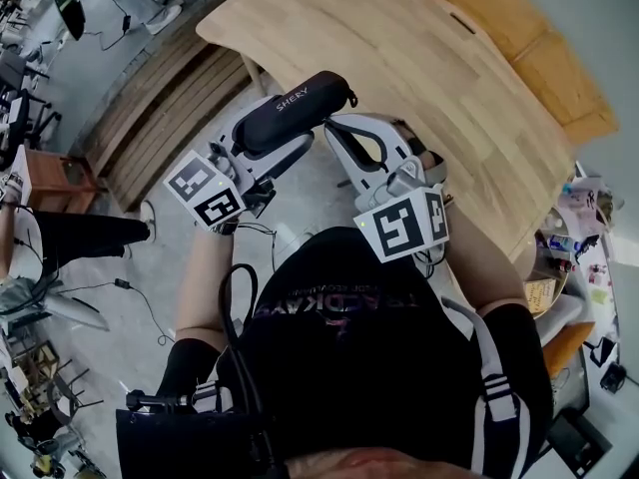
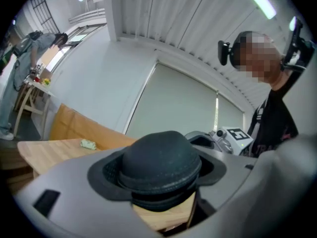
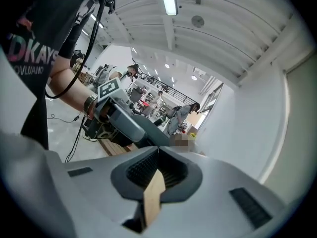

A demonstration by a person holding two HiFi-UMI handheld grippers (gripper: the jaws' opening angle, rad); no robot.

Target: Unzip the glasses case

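Observation:
The black glasses case (image 1: 295, 110), printed with white letters, is held in the air in front of the person's chest. My left gripper (image 1: 275, 136) is shut on its middle. In the left gripper view the case's rounded end (image 2: 161, 165) fills the space between the jaws. My right gripper (image 1: 334, 128) comes in from the right, its tips at the case's near right end. In the right gripper view its pads (image 3: 148, 167) are pressed together; whether the zipper pull is pinched between them is hidden. A small cord loop (image 1: 351, 96) sticks out at the case's far end.
A light wooden table (image 1: 449, 78) lies ahead and to the right, with a small green object (image 2: 88, 144) on it. Wooden slats (image 1: 165, 103) lie on the floor at the left, with cables nearby. Cluttered desks stand at both sides, and people are in the far background.

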